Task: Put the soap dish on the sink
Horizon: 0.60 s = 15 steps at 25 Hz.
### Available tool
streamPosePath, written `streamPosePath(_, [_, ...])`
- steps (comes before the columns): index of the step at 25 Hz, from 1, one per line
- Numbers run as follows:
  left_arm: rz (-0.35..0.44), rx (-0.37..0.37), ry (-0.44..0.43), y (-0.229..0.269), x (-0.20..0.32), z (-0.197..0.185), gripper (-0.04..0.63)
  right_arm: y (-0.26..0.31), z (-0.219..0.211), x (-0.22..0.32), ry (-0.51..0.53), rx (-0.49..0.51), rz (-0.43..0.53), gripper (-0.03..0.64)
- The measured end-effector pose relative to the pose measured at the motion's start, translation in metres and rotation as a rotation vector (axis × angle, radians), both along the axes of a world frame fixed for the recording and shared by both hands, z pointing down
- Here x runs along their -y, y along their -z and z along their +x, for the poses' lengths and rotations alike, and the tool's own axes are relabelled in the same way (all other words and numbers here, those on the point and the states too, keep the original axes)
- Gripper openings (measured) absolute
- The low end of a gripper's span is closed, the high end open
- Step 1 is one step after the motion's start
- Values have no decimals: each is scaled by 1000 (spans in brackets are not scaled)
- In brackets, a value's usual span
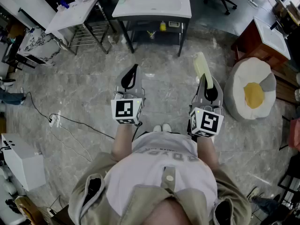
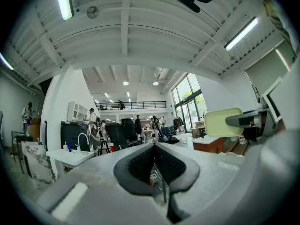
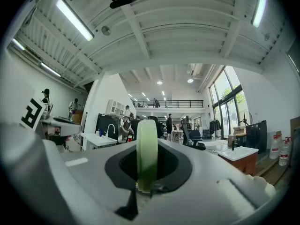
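Note:
I stand on a marble floor a few steps from a white sink (image 1: pixel 152 4) on dark legs at the top centre of the head view. My right gripper (image 1: pixel 208 84) is shut on a pale green soap dish (image 1: pixel 203 68), which sticks forward past the jaws. In the right gripper view the soap dish (image 3: pixel 146 149) shows edge-on, upright, clamped between the dark pads (image 3: pixel 174 165). My left gripper (image 1: pixel 133 71) is held level beside it, shut with nothing in it; its pads (image 2: pixel 140 163) meet. From the left gripper view the soap dish (image 2: pixel 222 122) appears to the right.
A second white sink (image 1: pixel 77 8) stands at the back left, and a wooden cabinet with a basin (image 1: pixel 262 36) at the right. An egg-shaped cushion (image 1: pixel 251 95) lies close to my right. A cable (image 1: pixel 70 122) and a white box (image 1: pixel 18 158) are on the floor at left.

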<state>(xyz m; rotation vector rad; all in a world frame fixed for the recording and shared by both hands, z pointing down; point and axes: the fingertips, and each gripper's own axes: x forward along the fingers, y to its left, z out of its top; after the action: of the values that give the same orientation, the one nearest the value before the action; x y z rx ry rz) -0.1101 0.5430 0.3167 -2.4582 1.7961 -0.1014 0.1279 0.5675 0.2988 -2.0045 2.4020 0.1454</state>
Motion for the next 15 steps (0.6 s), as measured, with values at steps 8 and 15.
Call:
streamPosePath(8, [-8,0,0,-3,9,3,6,-3,-2,8,12,-24,-8,8])
streamPosePath(15, [-20,-7,16,-7,12,2,6,-3,3,15,21,22,-16,8])
